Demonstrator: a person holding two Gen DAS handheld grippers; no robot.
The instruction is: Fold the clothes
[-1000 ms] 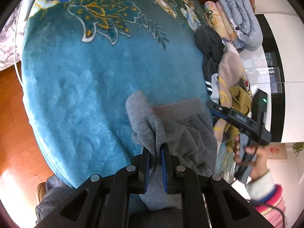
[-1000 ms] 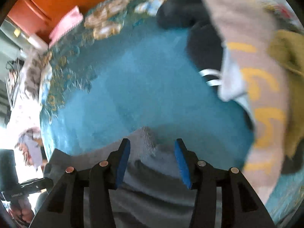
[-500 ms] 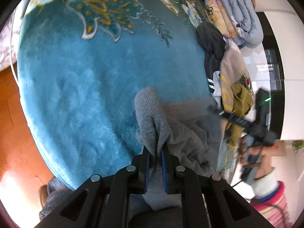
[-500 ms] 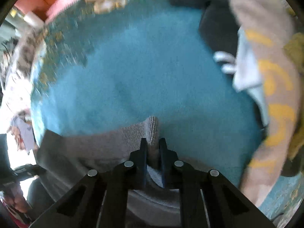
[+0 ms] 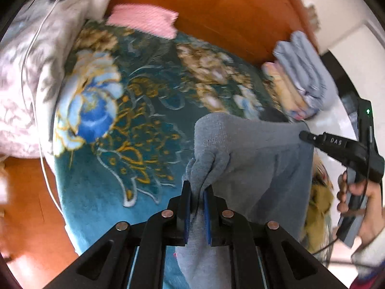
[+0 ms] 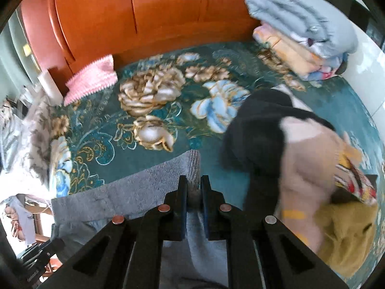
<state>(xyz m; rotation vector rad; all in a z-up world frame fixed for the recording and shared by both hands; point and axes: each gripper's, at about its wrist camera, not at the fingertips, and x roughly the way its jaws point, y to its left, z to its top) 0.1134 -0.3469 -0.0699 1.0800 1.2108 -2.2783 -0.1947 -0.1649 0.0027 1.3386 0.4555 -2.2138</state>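
The left gripper [image 5: 197, 193] was clamped tight on a bunched corner of the grey garment [image 5: 252, 149], blue pads pressed against the cloth. The right gripper [image 6: 193, 187] was likewise pinched shut on the ribbed edge of the same garment [image 6: 154, 183]. The garment hung stretched between the two, lifted over the near part of the teal floral blanket [image 5: 125, 110]. To the right lay a heap of unfolded clothes [image 6: 296, 159], black, beige and mustard. At the far right sat a folded stack [image 6: 303, 31] of pale blue and peach fabric; a pink knit piece [image 6: 92, 79] lay at the far left against the orange headboard [image 6: 144, 12]
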